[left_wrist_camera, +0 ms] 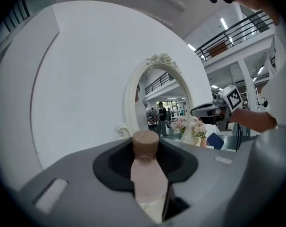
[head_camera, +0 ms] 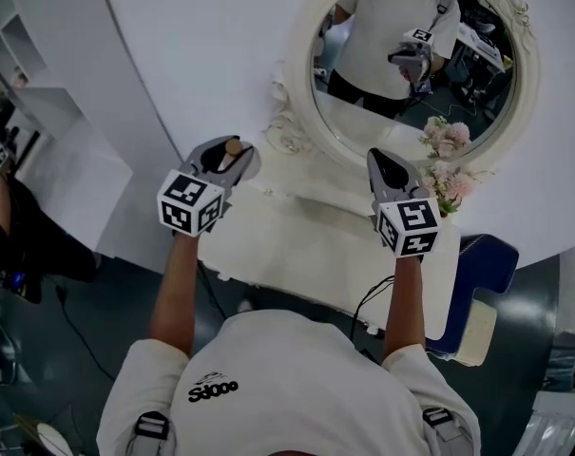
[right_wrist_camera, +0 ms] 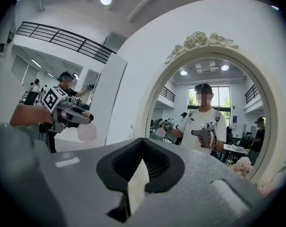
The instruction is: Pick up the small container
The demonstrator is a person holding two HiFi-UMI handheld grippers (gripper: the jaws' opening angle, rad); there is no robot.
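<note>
The small container (left_wrist_camera: 146, 176) is a pale pink bottle with a wooden cap. It sits upright between the jaws of my left gripper (left_wrist_camera: 147, 167), which is shut on its body. In the head view the cap of the container (head_camera: 233, 146) pokes out of the left gripper (head_camera: 230, 158), held above the left end of the white vanity table (head_camera: 306, 250). From the right gripper view the container (right_wrist_camera: 87, 132) hangs at the left. My right gripper (head_camera: 383, 161) is held up at the right near the mirror frame, its jaws together with nothing in them.
An oval mirror in an ornate white frame (head_camera: 297, 112) stands at the back of the table and reflects the person. Pink flowers (head_camera: 449, 164) stand by its right side. A blue seat (head_camera: 487, 264) is at the table's right end, and white shelving (head_camera: 40, 112) at the left.
</note>
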